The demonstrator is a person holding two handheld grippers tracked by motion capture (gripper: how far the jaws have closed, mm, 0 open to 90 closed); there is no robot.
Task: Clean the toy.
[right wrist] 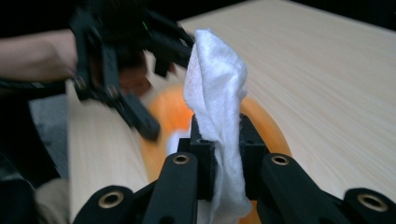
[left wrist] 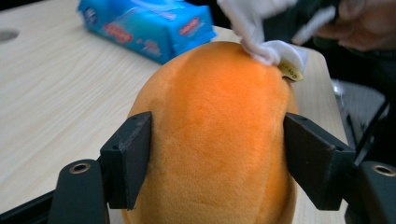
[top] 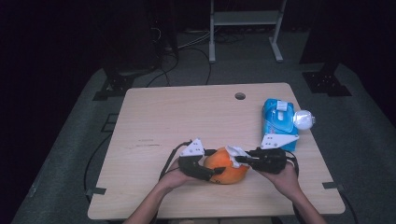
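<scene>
Left gripper (left wrist: 217, 158) jaws clamp the orange plush toy (left wrist: 215, 135) between them, while right gripper (right wrist: 223, 149) jaws pinch a white wipe (right wrist: 215, 93) against its top.

Fuzzy orange plush toy (left wrist: 219, 135); soft white tissue (right wrist: 215, 88); matt wood table (top: 159, 116).

Orange plush toy (top: 226, 166), white wipe (top: 236, 153) atop
</scene>
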